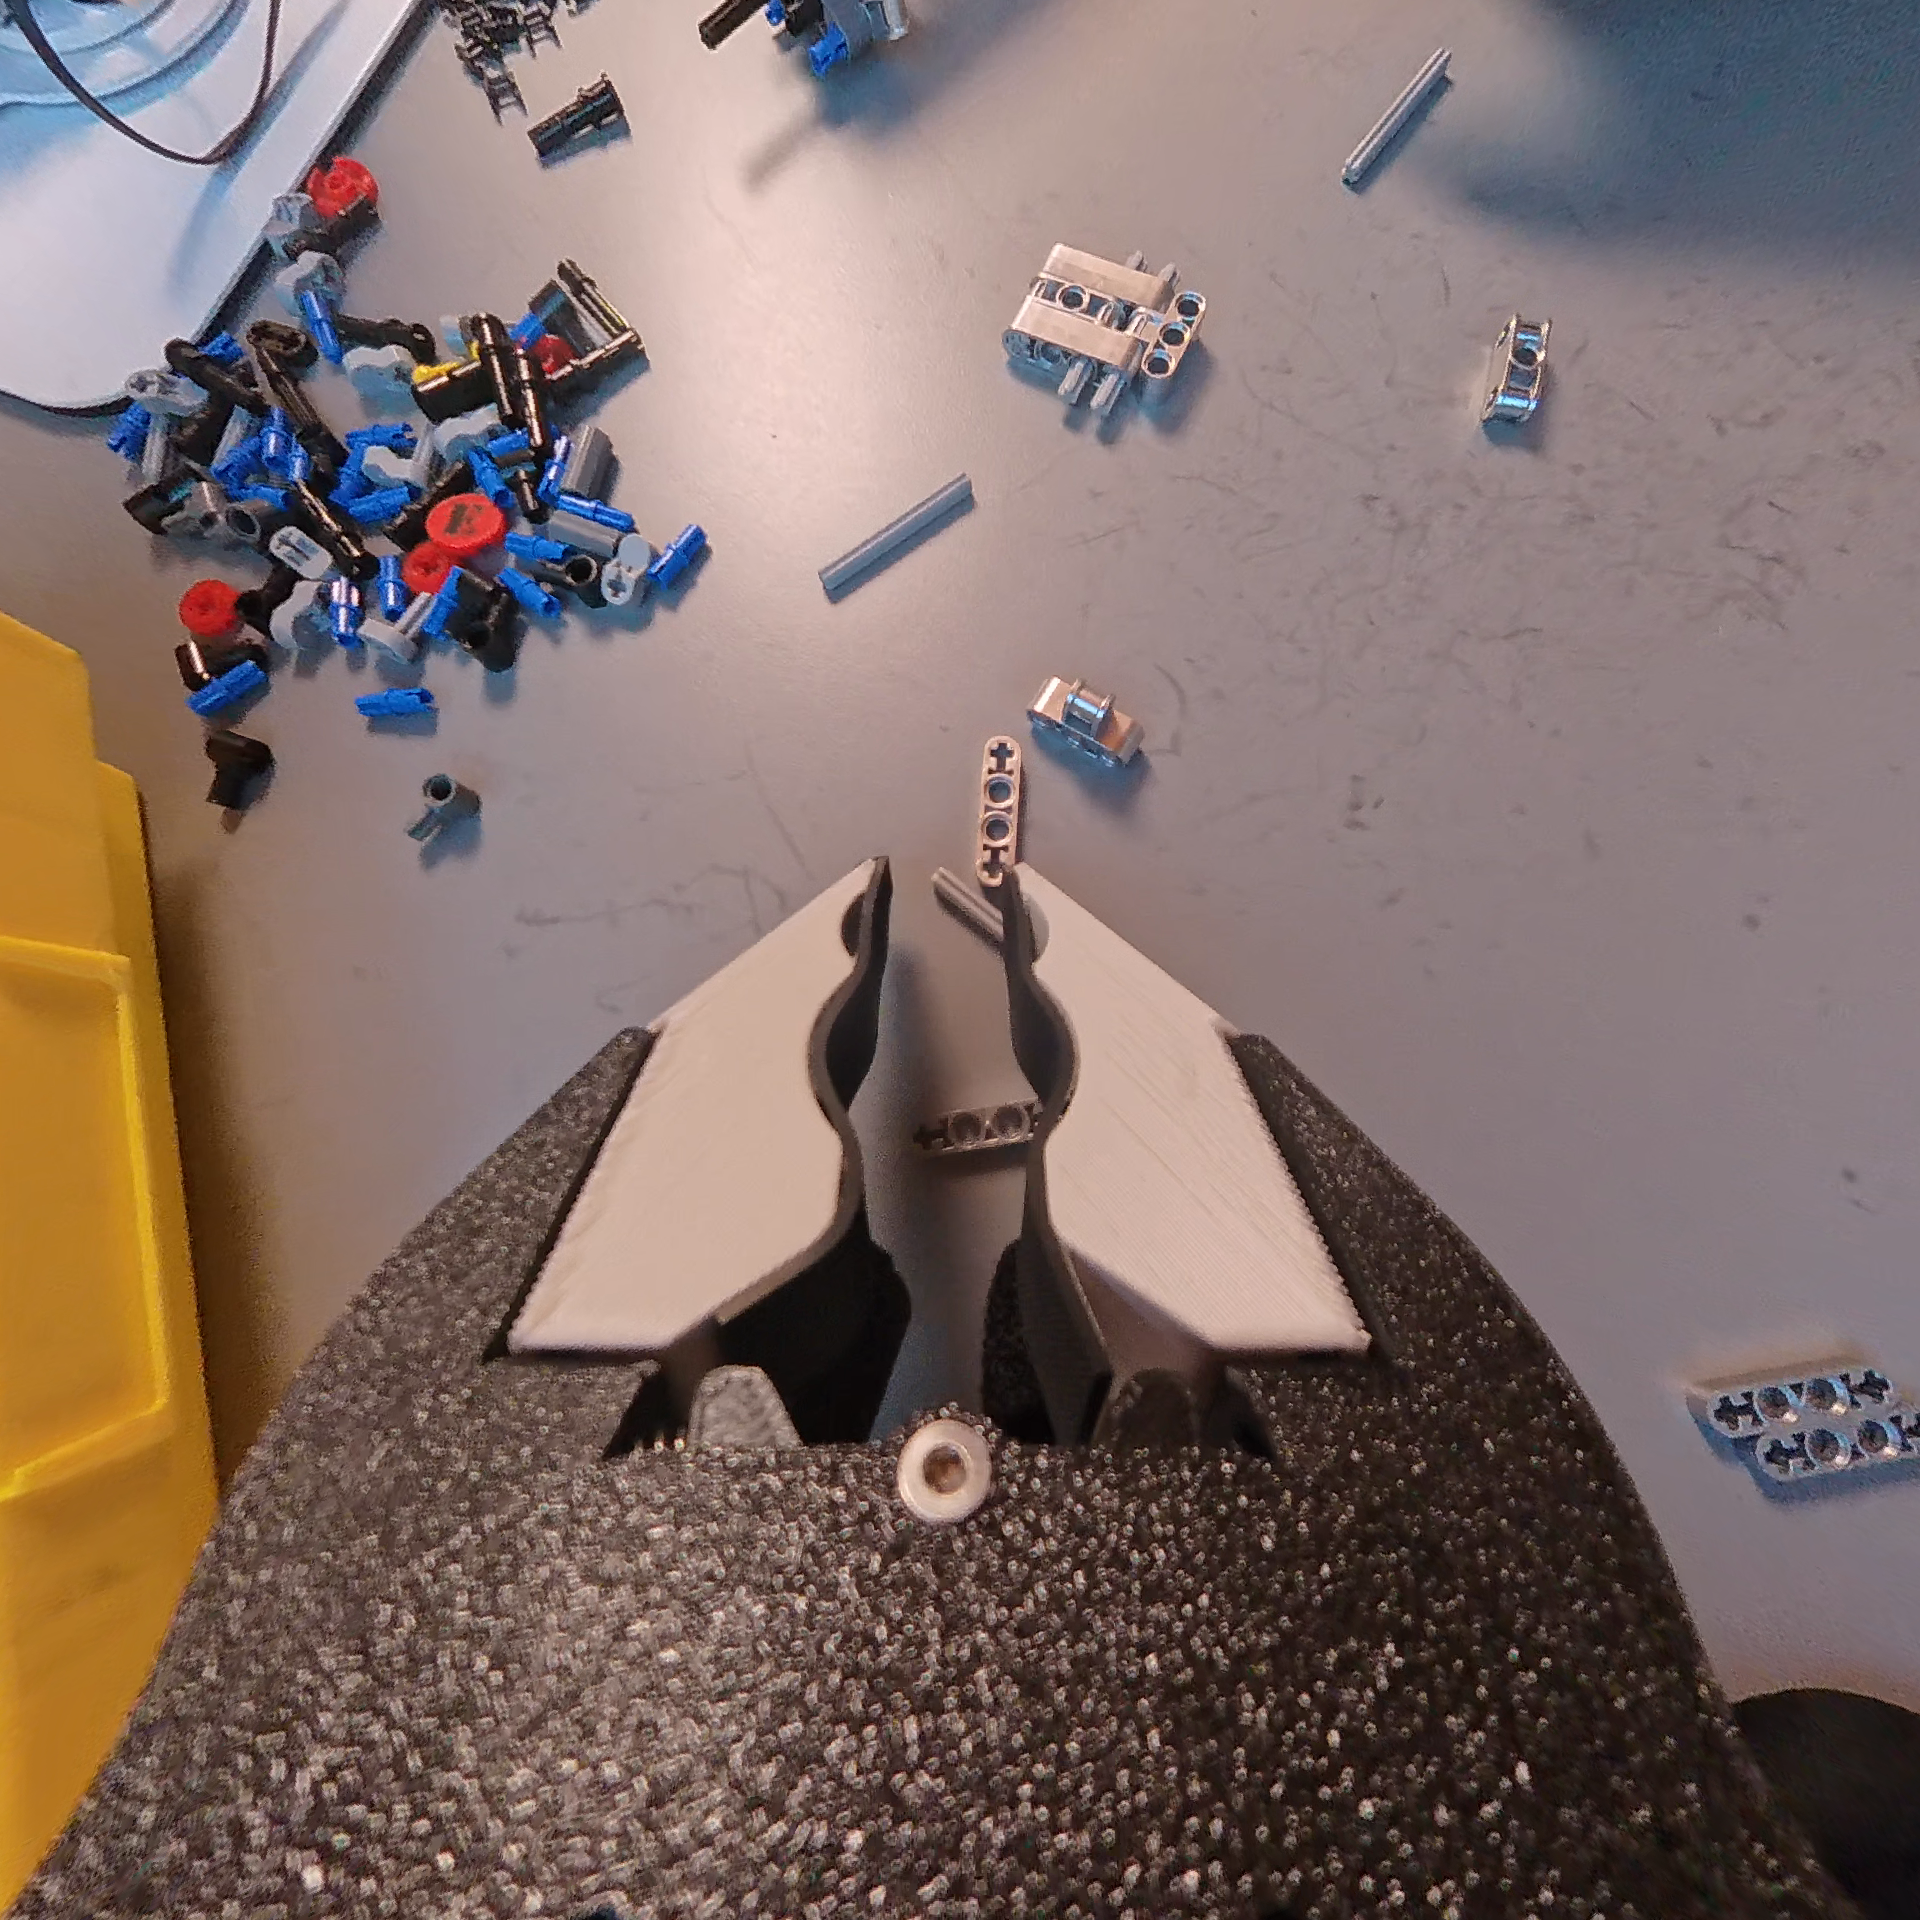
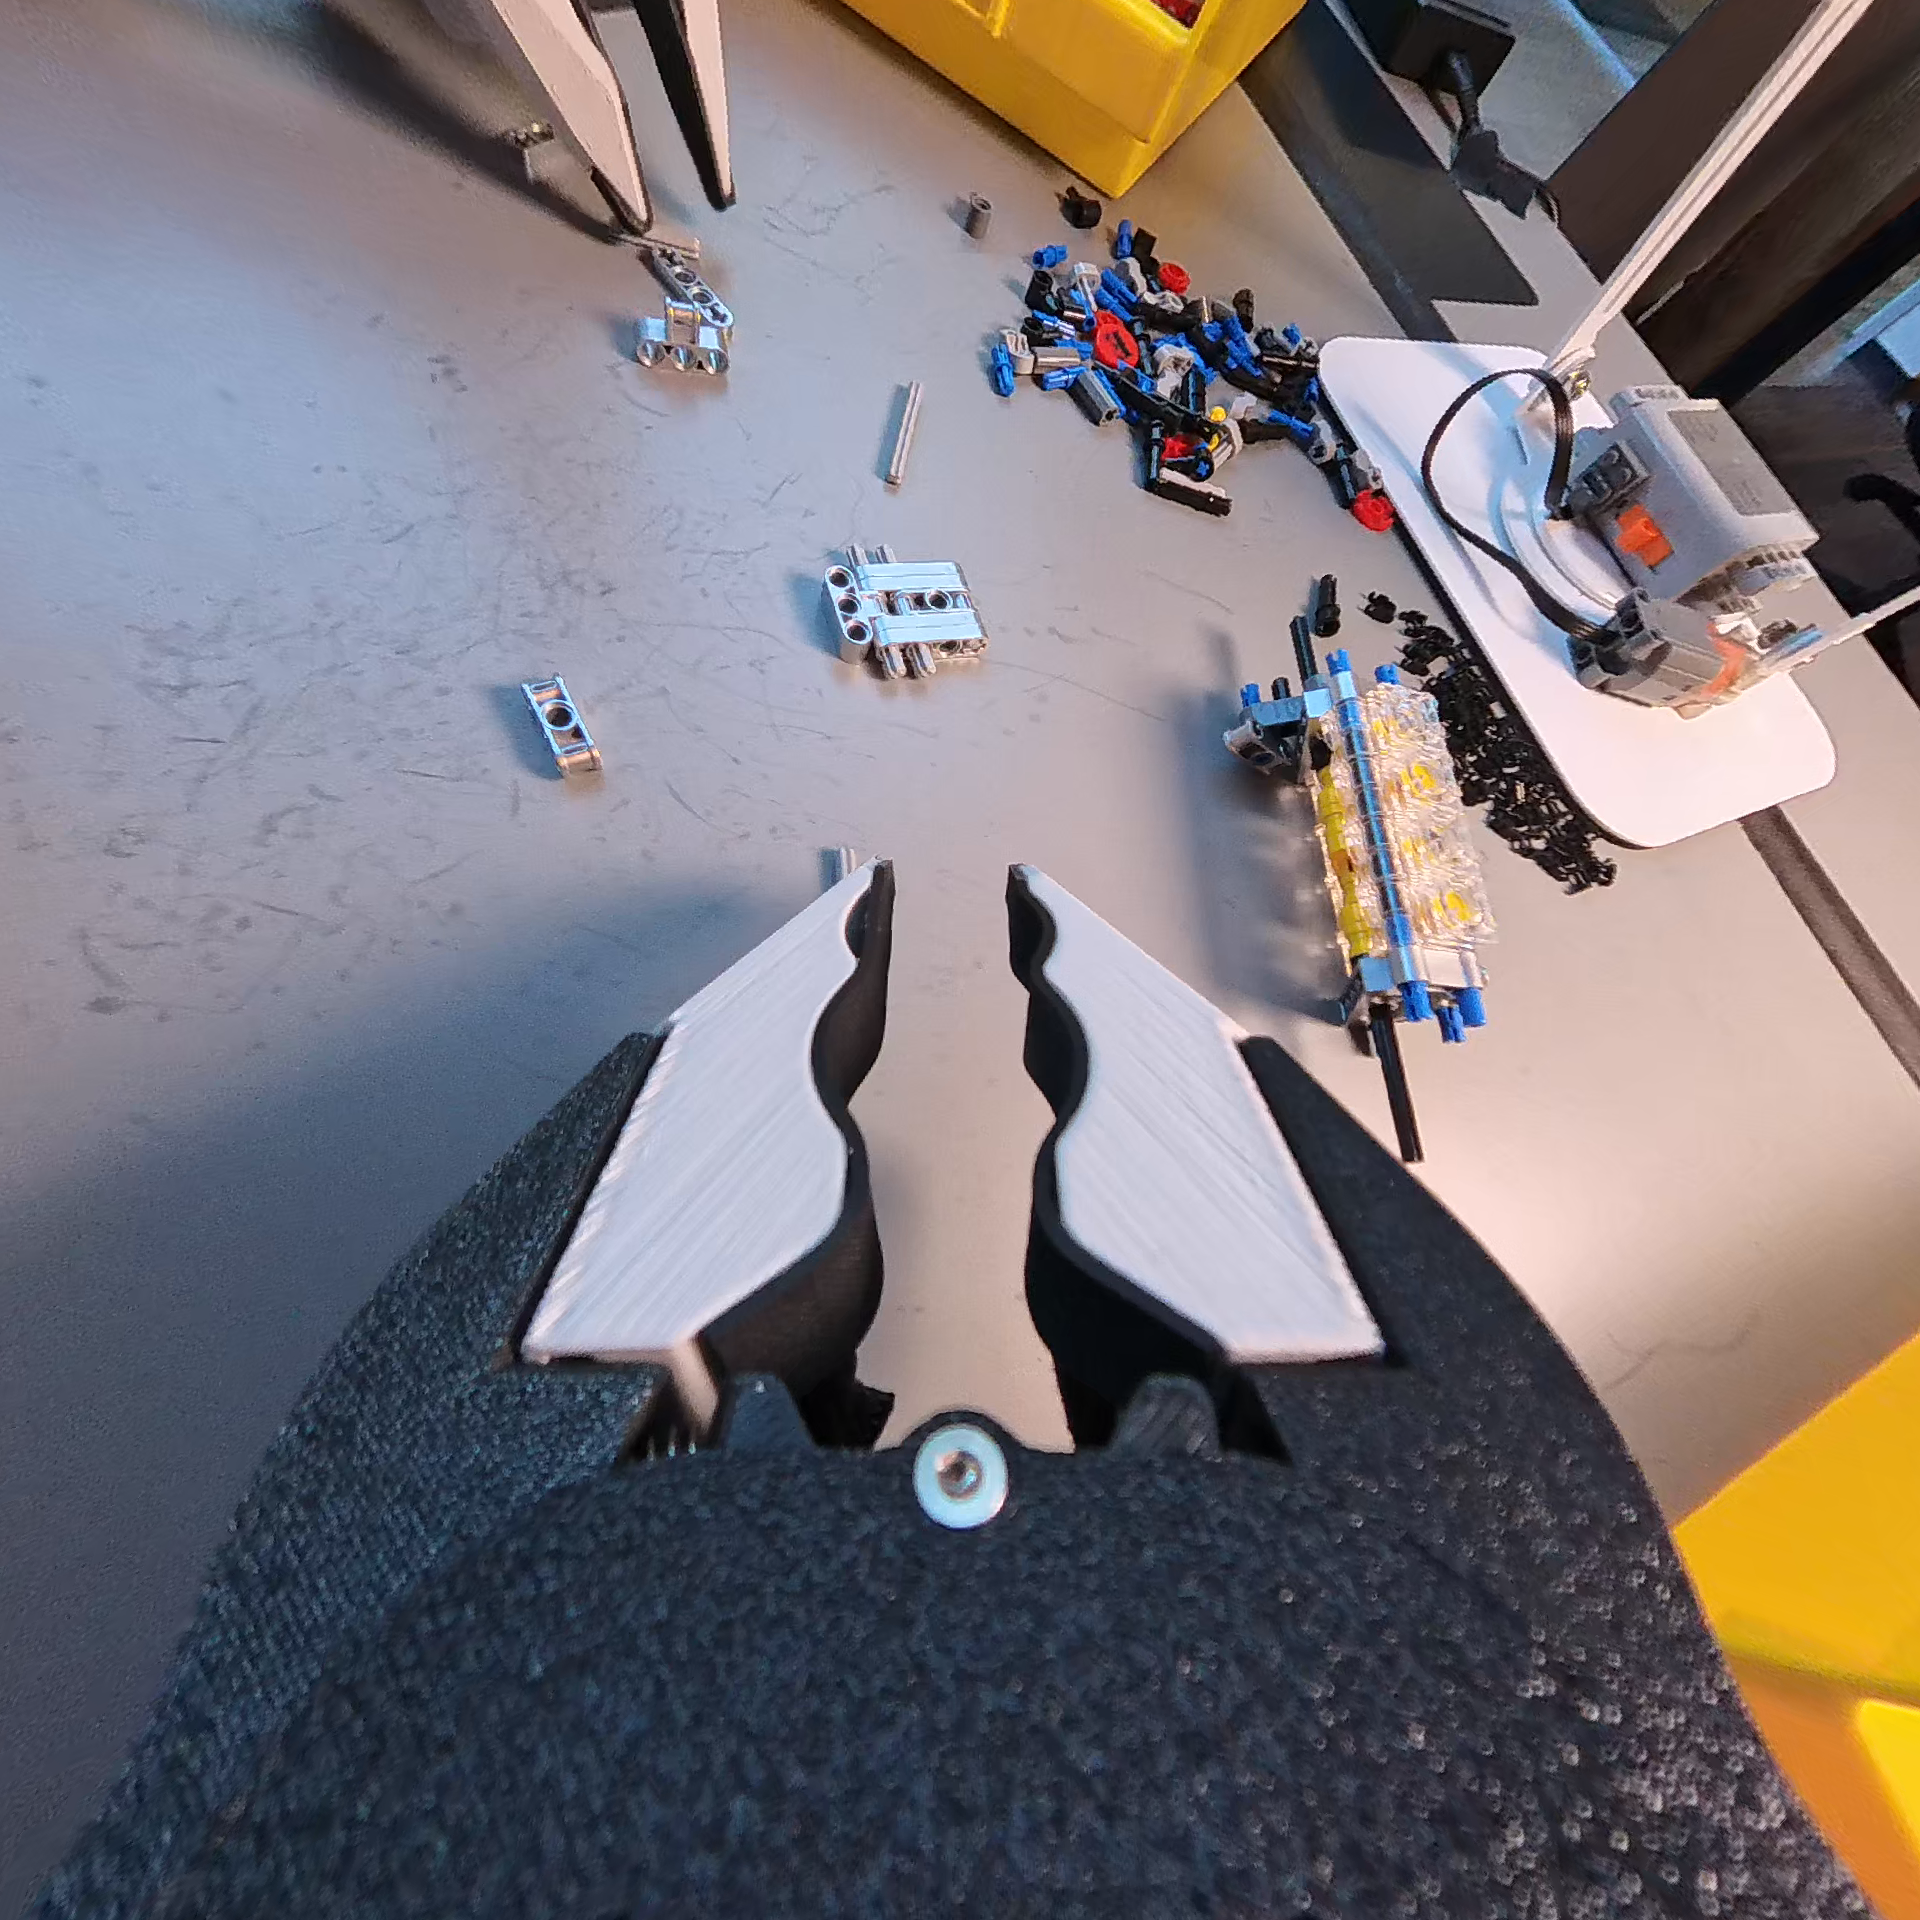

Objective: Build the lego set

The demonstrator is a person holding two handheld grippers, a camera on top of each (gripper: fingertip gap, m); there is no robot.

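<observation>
Left gripper (image 1: 945, 883), fingers slightly parted, hovers at frame centre just short of a thin grey beam (image 1: 1000, 805) and axle (image 1: 966, 902); right gripper (image 2: 948, 883), fingers likewise parted and empty, hangs over bare table (image 2: 312, 520) at centre.

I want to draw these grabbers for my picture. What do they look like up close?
Both look alike. The left gripper and the right gripper each have two pale grey ridged fingers that taper to points, with wavy black inner edges. The body is rough, speckled black, with one small silver screw.
</observation>
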